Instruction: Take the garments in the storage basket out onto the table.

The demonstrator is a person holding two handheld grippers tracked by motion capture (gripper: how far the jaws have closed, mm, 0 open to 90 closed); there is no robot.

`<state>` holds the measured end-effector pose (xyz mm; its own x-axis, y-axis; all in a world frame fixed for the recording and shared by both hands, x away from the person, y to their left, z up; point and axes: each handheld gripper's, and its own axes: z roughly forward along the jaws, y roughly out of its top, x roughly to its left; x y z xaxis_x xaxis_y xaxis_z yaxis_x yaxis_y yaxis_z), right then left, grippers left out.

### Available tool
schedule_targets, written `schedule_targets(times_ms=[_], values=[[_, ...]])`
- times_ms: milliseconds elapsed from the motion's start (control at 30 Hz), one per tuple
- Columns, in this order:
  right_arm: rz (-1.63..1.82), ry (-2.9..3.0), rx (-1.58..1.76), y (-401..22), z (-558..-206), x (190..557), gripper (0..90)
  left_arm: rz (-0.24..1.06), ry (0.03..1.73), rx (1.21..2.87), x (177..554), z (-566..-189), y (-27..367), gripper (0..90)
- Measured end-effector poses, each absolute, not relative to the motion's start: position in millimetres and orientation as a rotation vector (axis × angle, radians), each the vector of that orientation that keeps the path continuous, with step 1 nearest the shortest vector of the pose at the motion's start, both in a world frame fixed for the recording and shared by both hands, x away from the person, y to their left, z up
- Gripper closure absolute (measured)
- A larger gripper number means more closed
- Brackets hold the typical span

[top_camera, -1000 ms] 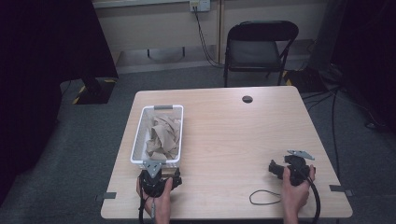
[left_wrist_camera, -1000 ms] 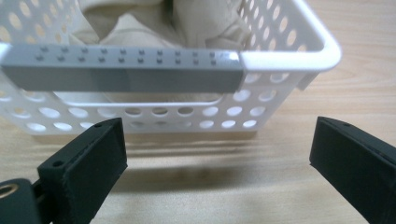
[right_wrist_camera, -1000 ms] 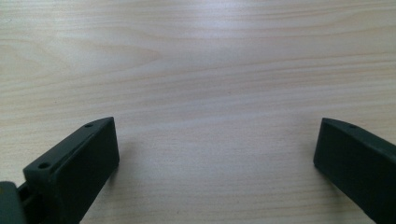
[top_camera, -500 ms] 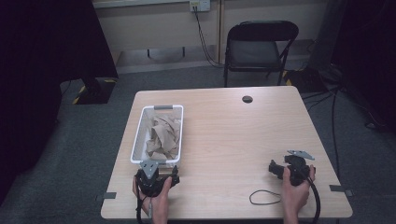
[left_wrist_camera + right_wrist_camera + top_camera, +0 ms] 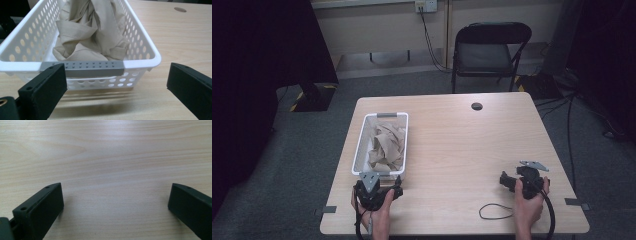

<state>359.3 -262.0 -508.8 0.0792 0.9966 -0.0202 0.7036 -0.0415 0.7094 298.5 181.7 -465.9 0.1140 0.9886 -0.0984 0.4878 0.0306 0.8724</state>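
On the pale wood-grain table [image 5: 462,145] we start with the biggest thing in play, the white perforated plastic basket [image 5: 147,47], which sits along the left side with its near short end facing our left gripper [image 5: 113,85]. We judge the basket light and fairly stiff, though its thin holed walls would likely flex if squeezed hard, and its smooth plastic could slide on the tabletop when nudged. Inside it lies the crumpled beige cloth garment [image 5: 92,30], heaped loosely and filling most of the basket; we expect it to be soft, limp and light, so it will drape and trail rather than hold a shape, and a pinch on a thick fold or the seamed edge near the front should hold better than a single layer. Smaller still, the grey studded handle strip [image 5: 93,68] on the near rim looks like the firmest place to grip the basket itself. Our left gripper hovers just in front of that strip, jaws spread wide and holding nothing. Our right gripper [image 5: 115,207] rests low over bare table well to the right, jaws equally wide apart and empty.
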Motion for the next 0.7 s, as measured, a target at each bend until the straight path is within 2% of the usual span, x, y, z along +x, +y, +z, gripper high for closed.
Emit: schedule_targets(times_ms=[700], values=[[0.678,1.68,1.803,-262.0,-508.8,359.3,0.0,0.768,1.377,1.598,313.0,-450.5,181.1,2.5]])
